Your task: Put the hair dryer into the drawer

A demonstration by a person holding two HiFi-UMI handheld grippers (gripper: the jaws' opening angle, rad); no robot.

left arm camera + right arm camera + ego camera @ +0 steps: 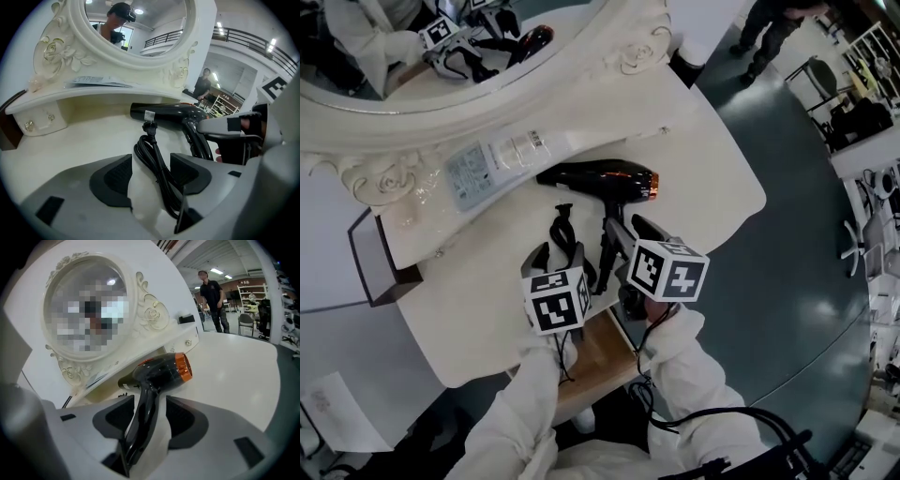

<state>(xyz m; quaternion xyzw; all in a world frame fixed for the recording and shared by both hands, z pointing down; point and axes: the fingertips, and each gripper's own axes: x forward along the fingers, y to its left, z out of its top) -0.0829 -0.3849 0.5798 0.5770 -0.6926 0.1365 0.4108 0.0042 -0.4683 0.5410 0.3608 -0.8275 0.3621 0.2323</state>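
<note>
Head view: left claw (pixel 558 258) open astride cord (pixel 562 228), right claw (pixel 635 234) open astride hair dryer (pixel 600 178); drawer (pixel 595 361) pulled out.

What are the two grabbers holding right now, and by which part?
Nothing yet. The left gripper stands open around the cord. The right gripper stands open around the handle of the hair dryer. Neither squeezes.

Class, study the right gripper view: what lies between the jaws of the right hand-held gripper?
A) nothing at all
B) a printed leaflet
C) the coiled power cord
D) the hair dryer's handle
D: the hair dryer's black handle runs between the pads of the right hand-held gripper, which stands open.
</note>
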